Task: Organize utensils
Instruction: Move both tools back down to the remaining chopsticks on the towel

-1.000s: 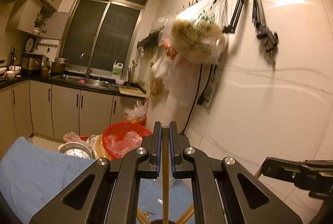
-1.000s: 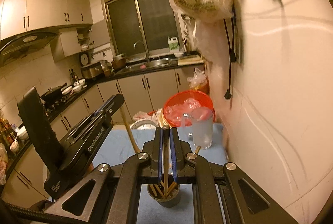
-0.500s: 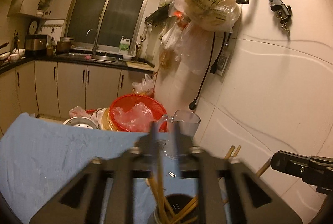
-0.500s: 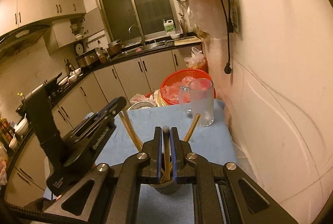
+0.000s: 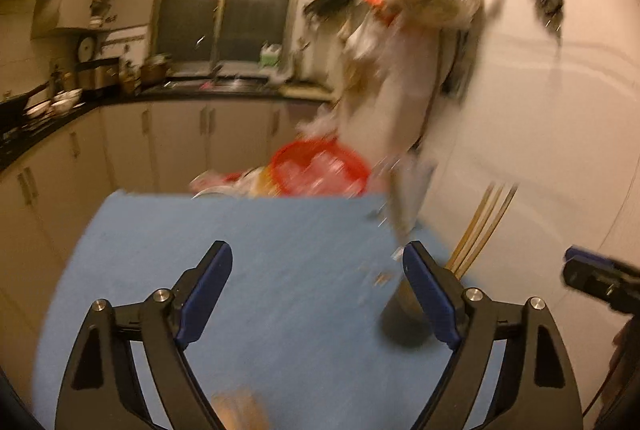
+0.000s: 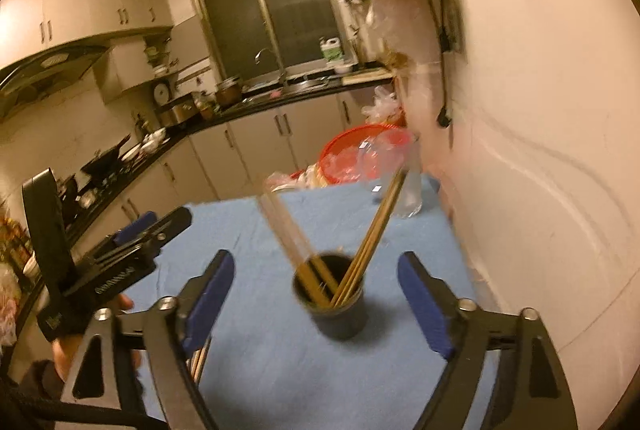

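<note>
Now both grippers have just sprung wide: the right gripper [image 6: 316, 294] stands apart around the dark holder [image 6: 334, 304] without touching it, the left gripper [image 5: 318, 294] holds nothing. Chopsticks [image 6: 376, 222] lean in 2 bunches inside the holder on the blue cloth [image 6: 248, 226].

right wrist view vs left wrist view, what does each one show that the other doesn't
Only the right wrist view shows the inside of the dark cup and the hand holding the left gripper.

Only the left wrist view shows a blurred tan thing at its bottom edge.

Both show the chopsticks, the blue cloth, the red basket, and open, empty grippers.
</note>
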Action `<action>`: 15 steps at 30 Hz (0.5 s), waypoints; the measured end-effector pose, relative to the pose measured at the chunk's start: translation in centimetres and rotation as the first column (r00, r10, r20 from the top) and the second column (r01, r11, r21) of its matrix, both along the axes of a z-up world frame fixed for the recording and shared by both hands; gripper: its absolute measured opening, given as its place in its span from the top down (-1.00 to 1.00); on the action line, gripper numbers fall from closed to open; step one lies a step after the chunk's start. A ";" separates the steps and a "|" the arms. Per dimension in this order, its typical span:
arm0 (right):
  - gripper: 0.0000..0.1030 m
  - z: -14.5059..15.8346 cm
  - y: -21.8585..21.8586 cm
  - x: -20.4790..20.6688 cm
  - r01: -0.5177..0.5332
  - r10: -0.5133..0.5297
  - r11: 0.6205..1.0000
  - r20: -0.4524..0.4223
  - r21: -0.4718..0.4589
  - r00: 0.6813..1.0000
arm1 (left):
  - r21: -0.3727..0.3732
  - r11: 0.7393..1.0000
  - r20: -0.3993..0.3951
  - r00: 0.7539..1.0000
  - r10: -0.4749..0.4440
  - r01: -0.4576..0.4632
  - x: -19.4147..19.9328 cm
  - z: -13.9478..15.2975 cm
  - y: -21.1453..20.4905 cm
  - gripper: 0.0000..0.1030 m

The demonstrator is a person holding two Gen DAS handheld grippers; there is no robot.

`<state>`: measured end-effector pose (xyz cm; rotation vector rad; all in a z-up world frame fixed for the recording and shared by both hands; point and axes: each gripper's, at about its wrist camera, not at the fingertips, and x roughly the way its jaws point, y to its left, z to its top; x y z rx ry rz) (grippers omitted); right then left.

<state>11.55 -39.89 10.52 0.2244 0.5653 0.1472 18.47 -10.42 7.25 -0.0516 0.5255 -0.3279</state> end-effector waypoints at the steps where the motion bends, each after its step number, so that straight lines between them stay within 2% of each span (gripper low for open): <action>1: -0.81 -0.6 0.6 -0.4 -0.013 0.013 1.000 -0.007 0.001 1.000 | 0.015 1.000 -0.022 1.000 0.015 -0.015 -0.6 -0.8 1.0 -0.68; 6: -0.81 -4.4 3.6 -1.5 -0.077 0.078 0.997 -0.058 0.005 0.995 | 0.069 0.993 -0.162 0.981 0.109 -0.098 -3.7 -5.6 6.2 -0.68; 10: -0.81 -7.3 5.4 -1.1 -0.114 0.115 0.993 -0.124 0.020 0.986 | 0.052 0.983 -0.289 0.940 0.183 -0.175 -4.9 -9.4 10.1 -0.68; 13: -0.81 -8.6 6.7 -0.6 -0.131 0.132 0.991 -0.157 0.018 0.979 | 0.035 0.980 -0.326 0.925 0.194 -0.194 -5.3 -10.7 11.5 -0.68; 15: -0.81 -8.9 7.3 -0.3 -0.144 0.144 0.990 -0.165 0.014 0.976 | 0.051 0.981 -0.336 0.921 0.195 -0.189 -5.2 -11.1 11.5 -0.68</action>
